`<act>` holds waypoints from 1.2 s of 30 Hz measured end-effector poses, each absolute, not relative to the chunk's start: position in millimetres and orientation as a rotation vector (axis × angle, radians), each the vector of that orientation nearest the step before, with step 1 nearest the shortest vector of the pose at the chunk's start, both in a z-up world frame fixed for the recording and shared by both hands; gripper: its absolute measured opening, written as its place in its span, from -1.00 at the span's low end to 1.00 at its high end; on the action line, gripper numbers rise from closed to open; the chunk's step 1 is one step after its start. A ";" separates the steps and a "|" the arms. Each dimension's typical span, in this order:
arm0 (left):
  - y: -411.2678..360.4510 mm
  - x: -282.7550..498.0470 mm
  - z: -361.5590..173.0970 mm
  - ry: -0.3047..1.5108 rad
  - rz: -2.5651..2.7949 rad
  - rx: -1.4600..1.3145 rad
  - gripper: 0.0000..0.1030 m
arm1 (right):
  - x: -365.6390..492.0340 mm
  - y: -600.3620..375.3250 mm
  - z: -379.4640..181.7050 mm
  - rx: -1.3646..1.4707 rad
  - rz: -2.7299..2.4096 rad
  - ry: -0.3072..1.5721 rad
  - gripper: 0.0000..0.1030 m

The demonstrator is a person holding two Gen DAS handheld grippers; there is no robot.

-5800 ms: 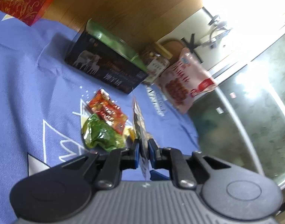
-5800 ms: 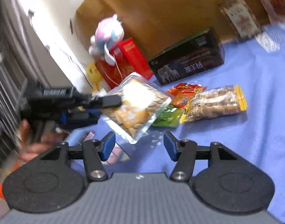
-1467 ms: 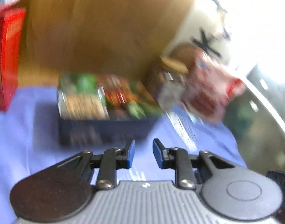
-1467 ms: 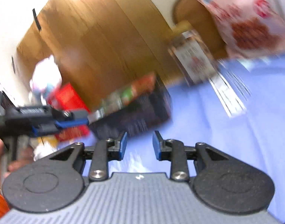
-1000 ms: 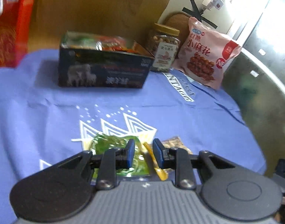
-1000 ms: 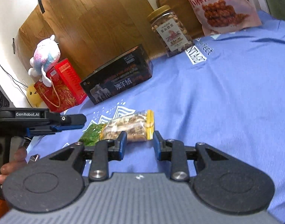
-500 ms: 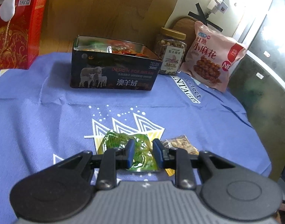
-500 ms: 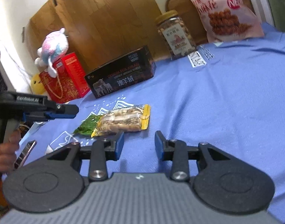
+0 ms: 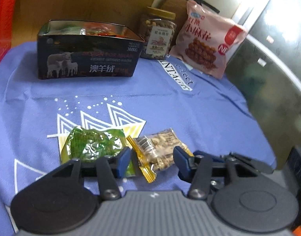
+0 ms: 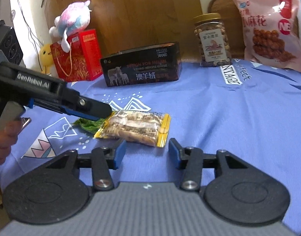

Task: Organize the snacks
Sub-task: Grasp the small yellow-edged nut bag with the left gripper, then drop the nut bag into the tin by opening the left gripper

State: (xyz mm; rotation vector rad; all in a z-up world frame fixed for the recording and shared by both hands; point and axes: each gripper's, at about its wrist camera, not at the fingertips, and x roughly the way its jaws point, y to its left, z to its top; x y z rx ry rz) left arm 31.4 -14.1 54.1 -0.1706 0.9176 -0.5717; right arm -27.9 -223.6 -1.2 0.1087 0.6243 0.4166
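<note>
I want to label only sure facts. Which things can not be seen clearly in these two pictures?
- Left view: contents of the dark box, mostly hidden by its front wall.
- Right view: green packet, largely covered by the left tongs and the yellow-edged packet.
- Left view: red bag, cut by the frame edge.
- Jar label: too small.

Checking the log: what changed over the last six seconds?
The left claw let go of its clear packet; both claws are open, the right claw too. The red packet has left the cloth; red now shows inside the box. Green packet and yellow-edged packet remain out.
</note>
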 end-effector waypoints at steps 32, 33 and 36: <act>20.5 205.0 118.8 0.726 -0.433 -0.223 -0.39 | 170.9 -157.7 63.7 0.122 0.437 0.493 -0.42; 19.4 215.1 114.0 0.739 -0.419 -0.228 -0.34 | 181.9 -154.1 61.7 0.101 0.412 0.509 -0.30; 13.0 228.4 100.5 0.761 -0.368 -0.187 -0.28 | 188.5 -152.4 57.4 0.056 0.339 0.517 -0.22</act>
